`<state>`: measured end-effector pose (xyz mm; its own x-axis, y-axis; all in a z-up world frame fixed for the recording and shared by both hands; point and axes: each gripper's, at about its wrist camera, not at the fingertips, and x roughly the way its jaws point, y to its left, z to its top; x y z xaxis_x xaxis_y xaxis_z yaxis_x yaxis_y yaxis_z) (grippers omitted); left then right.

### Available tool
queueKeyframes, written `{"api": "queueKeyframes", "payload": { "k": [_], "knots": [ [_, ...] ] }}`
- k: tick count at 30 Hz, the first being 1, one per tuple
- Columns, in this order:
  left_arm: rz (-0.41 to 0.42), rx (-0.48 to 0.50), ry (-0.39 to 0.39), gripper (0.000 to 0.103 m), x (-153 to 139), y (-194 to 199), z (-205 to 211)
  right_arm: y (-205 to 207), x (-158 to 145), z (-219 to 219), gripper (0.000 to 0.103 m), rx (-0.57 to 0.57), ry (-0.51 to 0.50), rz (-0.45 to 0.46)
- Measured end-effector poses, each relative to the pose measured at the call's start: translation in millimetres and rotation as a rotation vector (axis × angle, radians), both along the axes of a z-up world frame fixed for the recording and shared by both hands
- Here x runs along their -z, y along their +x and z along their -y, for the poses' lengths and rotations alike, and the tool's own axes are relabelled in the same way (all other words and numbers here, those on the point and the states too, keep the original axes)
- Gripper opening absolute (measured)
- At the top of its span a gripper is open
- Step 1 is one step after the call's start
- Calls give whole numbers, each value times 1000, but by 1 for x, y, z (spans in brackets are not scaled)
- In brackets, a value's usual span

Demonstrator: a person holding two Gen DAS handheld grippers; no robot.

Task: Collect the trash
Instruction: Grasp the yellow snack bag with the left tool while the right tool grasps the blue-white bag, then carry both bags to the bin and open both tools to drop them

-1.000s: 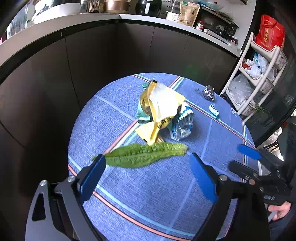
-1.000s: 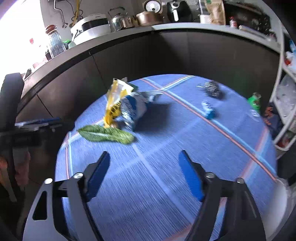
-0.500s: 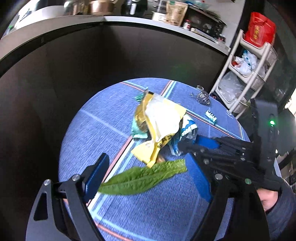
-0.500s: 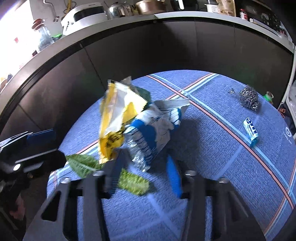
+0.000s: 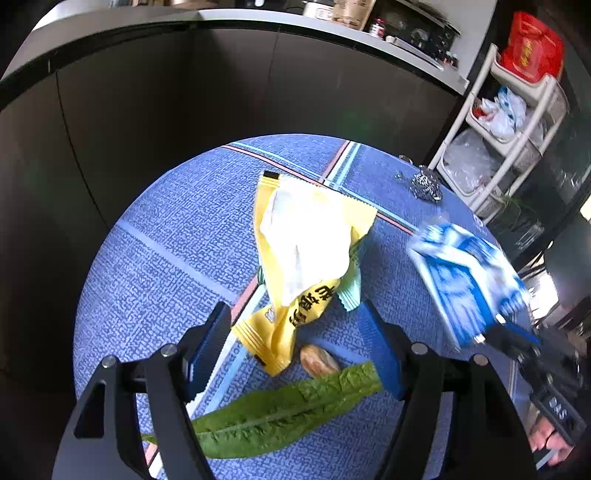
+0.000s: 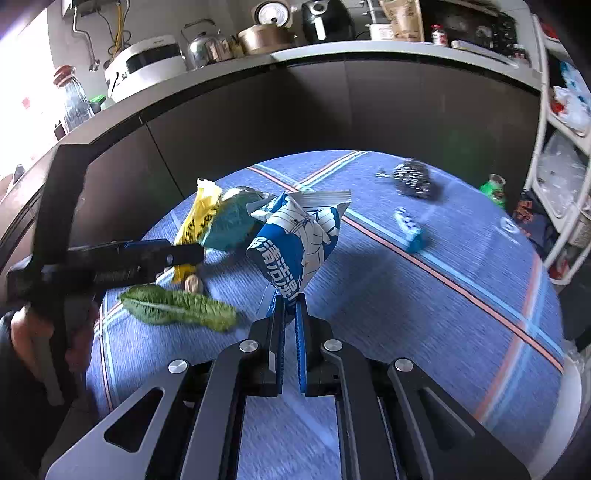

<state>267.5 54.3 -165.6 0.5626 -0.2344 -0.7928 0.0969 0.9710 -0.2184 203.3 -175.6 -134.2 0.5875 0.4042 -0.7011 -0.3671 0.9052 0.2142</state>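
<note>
Right tongs (image 6: 290, 299) clench only the blue wrapper's (image 6: 295, 243) corner, so it could slip; left tongs (image 5: 295, 343), closing around the yellow wrapper (image 5: 306, 254), may snag the lettuce leaf (image 5: 273, 413).

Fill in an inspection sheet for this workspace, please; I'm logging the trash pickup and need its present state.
Surface: blue woven mat with pink and pale-blue stripes, on the floor.
Job's things: blue-and-white crinkly snack bag lifted in the right gripper; yellow snack wrapper, teal wrapper, long green lettuce leaf and small tan nut-like scrap lie on the mat.
Clutter: steel wool scourer, small blue-and-white packet, green roll.
Grippers: right gripper shut on the snack bag's corner; left gripper closing around the yellow wrapper's lower end, pads not touching.
Cables: yellow cord on the wall.
Surroundings: dark cabinets, appliance-laden counter, white storage rack.
</note>
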Motion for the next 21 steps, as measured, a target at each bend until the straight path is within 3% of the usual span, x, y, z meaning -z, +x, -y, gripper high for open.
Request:
{"api": "queueKeyframes", "payload": {
  "k": [2, 6, 8, 11, 18, 21],
  "knots": [
    [-10, -2, -3, 68, 2, 4, -1, -8, 0, 8, 5, 15, 10, -6],
    [-52, 34, -7, 20, 9, 12, 3, -21, 2, 22, 5, 32, 16, -17],
    [-56, 49, -4, 10, 8, 12, 6, -27, -2, 29, 5, 41, 27, -10],
    [-40, 49, -44, 9, -3, 2, 4, -36, -10, 35, 5, 46, 39, 8],
    [56, 75, -28, 9, -51, -43, 18, -59, -30, 52, 5, 62, 69, 56],
    [88, 110, -57, 9, -72, -64, 33, -70, -37, 65, 5, 76, 96, 69]
  ]
}}
